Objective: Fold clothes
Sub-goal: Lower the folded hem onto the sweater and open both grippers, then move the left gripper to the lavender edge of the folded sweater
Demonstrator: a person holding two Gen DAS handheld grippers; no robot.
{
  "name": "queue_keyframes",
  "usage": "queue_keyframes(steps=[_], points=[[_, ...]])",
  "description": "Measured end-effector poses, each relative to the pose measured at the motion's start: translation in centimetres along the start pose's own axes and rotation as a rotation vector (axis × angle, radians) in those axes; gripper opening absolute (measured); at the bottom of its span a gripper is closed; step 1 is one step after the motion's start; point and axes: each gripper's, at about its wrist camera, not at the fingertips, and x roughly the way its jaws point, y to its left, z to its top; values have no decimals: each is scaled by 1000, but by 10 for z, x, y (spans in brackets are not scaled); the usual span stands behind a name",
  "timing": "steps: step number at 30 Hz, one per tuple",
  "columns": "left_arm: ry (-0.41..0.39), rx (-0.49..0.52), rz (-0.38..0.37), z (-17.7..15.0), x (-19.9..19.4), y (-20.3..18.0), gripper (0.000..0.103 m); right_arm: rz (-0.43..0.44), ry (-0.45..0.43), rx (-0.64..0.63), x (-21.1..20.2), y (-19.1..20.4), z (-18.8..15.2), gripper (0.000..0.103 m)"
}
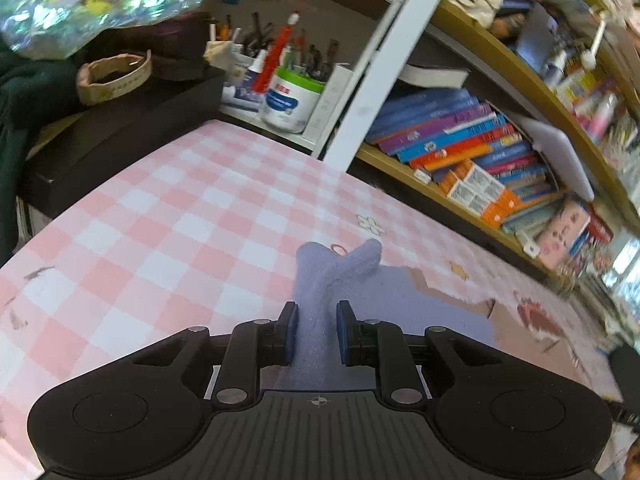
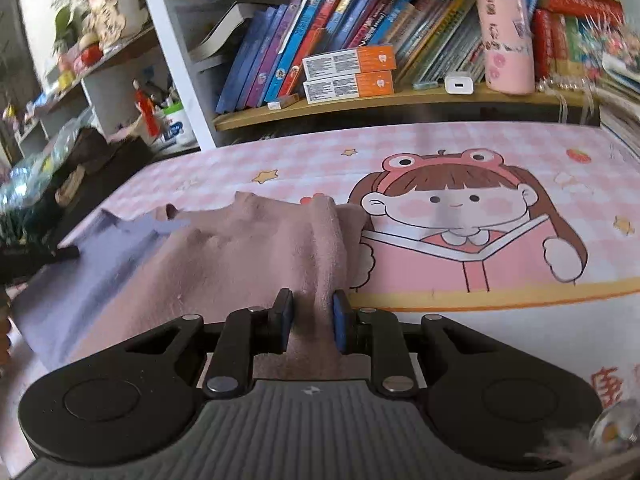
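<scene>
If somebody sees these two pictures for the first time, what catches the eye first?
Probably the big cartoon girl printed on the pink checked mat, right of the cloth. Next, the cloth itself, bunched up between each gripper's blue pads. Behind stands a crowded shelf of books.

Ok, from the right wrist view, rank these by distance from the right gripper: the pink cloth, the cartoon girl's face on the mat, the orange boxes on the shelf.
1. Pink cloth: pinched in the right gripper.
2. Cartoon girl's face: on the mat, ahead and right.
3. Orange boxes: stacked on the shelf beyond the table's far edge.
</scene>
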Motion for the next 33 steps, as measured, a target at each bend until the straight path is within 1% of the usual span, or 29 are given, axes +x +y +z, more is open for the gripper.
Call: queue_keyframes(steps=[2, 4, 5, 7, 8, 9, 10, 11, 13, 14, 16, 18, 19, 21, 22, 23, 24, 26, 30, 33], points=[[-21, -4, 2, 1, -7, 1, 23, -6, -5, -19, -3, -2, 1, 23], [-58, 20, 4, 0, -24, -3, 25, -24, -18, -75, -6, 0, 0, 24], [-76, 35, 6, -1, -33, -5, 27, -43, -33, -113, -9, 2, -3, 27], [-101, 72, 18, -8, -54, -13, 41, -82, -63, -189, -15, 5, -8, 28], [-103, 90, 32, -12, -63, -18, 45, -93, -84, -218, -19, 7, -11, 29], [-104, 108, 45, -17, -72, -24, 52, -103, -105, -247, -24, 9, -13, 29], [-103, 126, 59, -22, -81, -29, 57, -92, -126, -269, -29, 11, -16, 29], [-97, 141, 74, -28, -88, -35, 59, -65, -144, -289, -35, 13, -19, 29], [-85, 164, 105, -38, -101, -45, 68, -2, -167, -331, -45, 18, -24, 29], [-87, 169, 112, -44, -108, -49, 70, 36, -182, -358, -51, 21, -27, 29], [-87, 159, 117, -51, -119, -55, 82, 97, -194, -387, -58, 26, -31, 29], [-78, 137, 124, -56, -126, -58, 89, 161, -191, -393, -62, 26, -36, 29], [-69, 135, 146, -56, -127, -60, 93, 187, -180, -388, -61, 25, -38, 31], [-55, 161, 223, -56, -125, -69, 94, 271, -136, -377, -58, 22, -42, 38], [-51, 176, 255, -56, -124, -73, 94, 308, -131, -371, -58, 19, -44, 46], [-52, 184, 264, -57, -122, -77, 94, 329, -126, -362, -60, 18, -45, 49], [-50, 175, 255, -58, -122, -78, 96, 327, -136, -354, -61, 17, -44, 49], [-44, 149, 235, -60, -120, -80, 97, 287, -147, -357, -61, 15, -42, 49], [-23, 28, 192, -62, -118, -76, 97, 215, -142, -345, -60, 8, -40, 49], [-16, -16, 214, -64, -110, -77, 98, 197, -126, -361, -58, 8, -41, 51]])
